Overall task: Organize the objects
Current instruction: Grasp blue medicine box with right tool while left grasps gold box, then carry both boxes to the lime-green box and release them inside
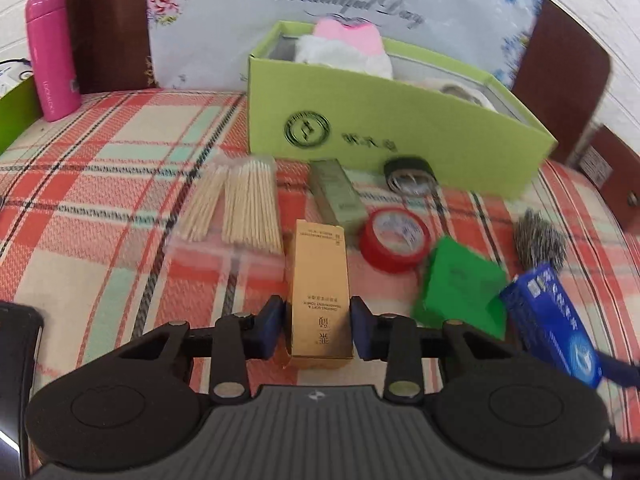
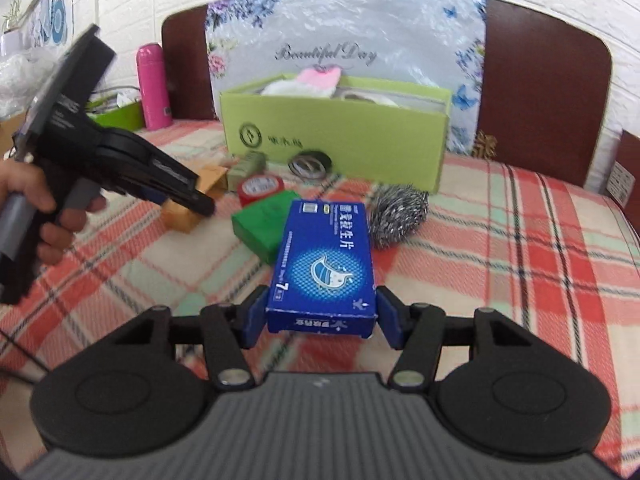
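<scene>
My left gripper point(image 1: 318, 328) is shut on a tall gold carton point(image 1: 320, 292), its pads against both sides. The carton also shows in the right wrist view point(image 2: 192, 204) under the left gripper point(image 2: 200, 200). My right gripper point(image 2: 322, 316) is shut on a blue medicine box point(image 2: 324, 264), also seen in the left wrist view point(image 1: 552, 320), lifted a little over the plaid cloth. An open light-green box point(image 1: 392, 124) point(image 2: 336, 132) stands behind, holding white and pink cloth items point(image 1: 348, 44).
On the plaid cloth point(image 1: 100, 184) lie cotton swabs point(image 1: 236, 204), an olive carton point(image 1: 338, 196), red tape point(image 1: 394, 238), black tape point(image 1: 410, 174), a green box point(image 1: 460, 284) and a steel scourer point(image 1: 538, 238). A pink bottle point(image 1: 50, 50) stands far left. Brown headboard point(image 2: 540, 92) behind.
</scene>
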A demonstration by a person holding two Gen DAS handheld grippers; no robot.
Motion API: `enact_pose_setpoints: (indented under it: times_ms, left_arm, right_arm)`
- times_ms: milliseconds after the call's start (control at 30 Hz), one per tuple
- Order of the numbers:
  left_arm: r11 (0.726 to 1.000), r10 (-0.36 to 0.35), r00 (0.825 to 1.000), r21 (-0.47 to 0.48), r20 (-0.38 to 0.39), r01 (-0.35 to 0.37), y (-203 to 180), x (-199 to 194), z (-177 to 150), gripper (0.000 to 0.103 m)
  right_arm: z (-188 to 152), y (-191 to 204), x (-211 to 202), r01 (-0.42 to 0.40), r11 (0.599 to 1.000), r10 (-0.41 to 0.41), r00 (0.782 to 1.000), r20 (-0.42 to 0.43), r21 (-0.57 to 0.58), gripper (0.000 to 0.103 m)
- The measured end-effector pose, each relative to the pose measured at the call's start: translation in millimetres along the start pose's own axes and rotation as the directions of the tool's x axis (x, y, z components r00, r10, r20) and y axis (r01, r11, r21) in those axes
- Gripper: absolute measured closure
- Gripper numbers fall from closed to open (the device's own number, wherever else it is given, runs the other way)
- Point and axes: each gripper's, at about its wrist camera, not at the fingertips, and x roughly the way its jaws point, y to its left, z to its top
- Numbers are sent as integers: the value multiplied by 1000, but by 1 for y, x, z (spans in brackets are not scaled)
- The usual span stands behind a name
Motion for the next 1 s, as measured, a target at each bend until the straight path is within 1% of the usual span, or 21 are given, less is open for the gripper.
enact_pose_setpoints:
  times_ms: [133,167,200,233,300,367,400,433,533,767,1000]
  left_arm:
    - [996,-37,999,83,-34,40,-2,-27,-31,65]
    - [995,-34,999,92,-37,37,-3,-31,-36,65]
    - [995,-19,999,97,-35,22,-4,-35,-41,63]
    - [995,0,999,96,-32,3,-4,-36,-42,54]
    - [997,11,1000,76,-12,-10,-2,-37,-42,49]
    - [999,-13,1000,39,-12,13,0,-36,-38,51]
    - [999,-30,999,30,-16,31,-1,-36,-37,54]
    - [998,-44,999,32,-21,45,-3,-34,-36,60]
    - [997,-25,999,66,-25,27,-12,-32,-36,60]
    - [999,-27,999,45,-26,28,-9,-30,-37,60]
    - [999,-34,999,27,-26,34,-9,-25,-32,60]
  right_arm:
    - [-19,-12,-10,11,1000,-10,998,-56,18,47]
    - [-23,-14,-12,14,1000,-13,998,-63,21,47]
    - [-25,-15,-13,21,1000,-19,998,-63,22,42]
    - [-26,-16,-13,34,999,-32,998,-62,26,34]
    - [-26,-16,-13,57,998,-55,997,-50,31,31]
    - [-22,-14,-11,57,998,-55,998,-33,36,31]
    - [-21,-13,-10,55,998,-54,998,-28,40,31]
    - [-19,-12,-8,54,998,-53,998,-27,40,31]
    - [-17,-11,-1,59,998,-58,998,-32,37,31]
    - [-14,-9,7,50,998,-48,998,-44,25,32]
    - [-13,-11,13,39,998,-37,998,-57,41,36]
